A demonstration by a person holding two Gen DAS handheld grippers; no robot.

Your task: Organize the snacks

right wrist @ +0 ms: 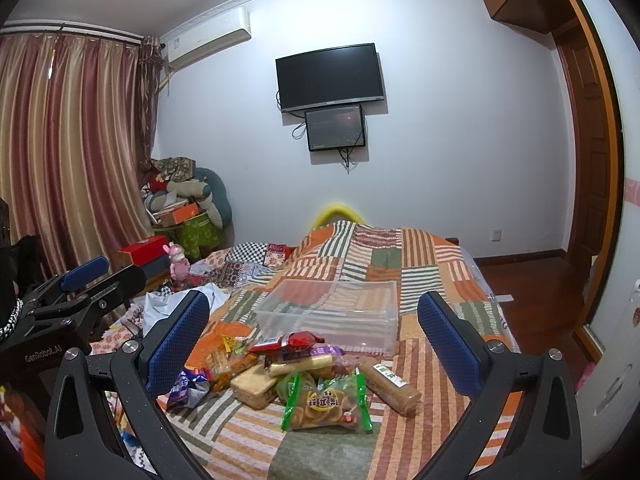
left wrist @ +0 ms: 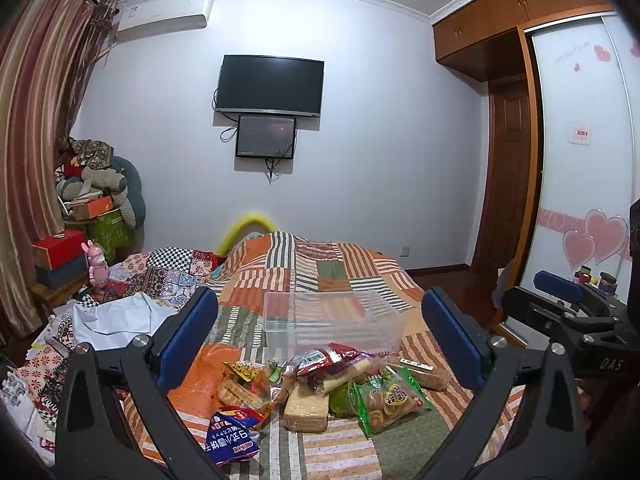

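Observation:
A heap of snack packets (left wrist: pixel 320 384) (right wrist: pixel 296 376) lies on the striped patchwork bedspread (left wrist: pixel 360 452). It includes a blue bag (left wrist: pixel 232 432) (right wrist: pixel 186 388), a green cookie pack (left wrist: pixel 388 400) (right wrist: pixel 326 402), a red packet (left wrist: pixel 328 358) (right wrist: pixel 288 342) and wrapped biscuit blocks (left wrist: pixel 306 410) (right wrist: pixel 252 386). Behind the heap stands a clear plastic bin (left wrist: pixel 332 320) (right wrist: pixel 332 312), nothing in it. My left gripper (left wrist: pixel 320 340) hangs open above the heap, holding nothing. My right gripper (right wrist: pixel 314 344) is open too, a little above the packets. Each view catches the other gripper at its edge.
A rumpled quilt and white cloth (left wrist: pixel 116 316) lie at the left of the bed. A pink toy (left wrist: pixel 98 266) and red box (left wrist: pixel 58 248) sit on a side table. Boxes and cushions (right wrist: pixel 188 208) pile in the corner. A wardrobe (left wrist: pixel 580 160) stands right; wooden floor (right wrist: pixel 532 280) beyond the bed.

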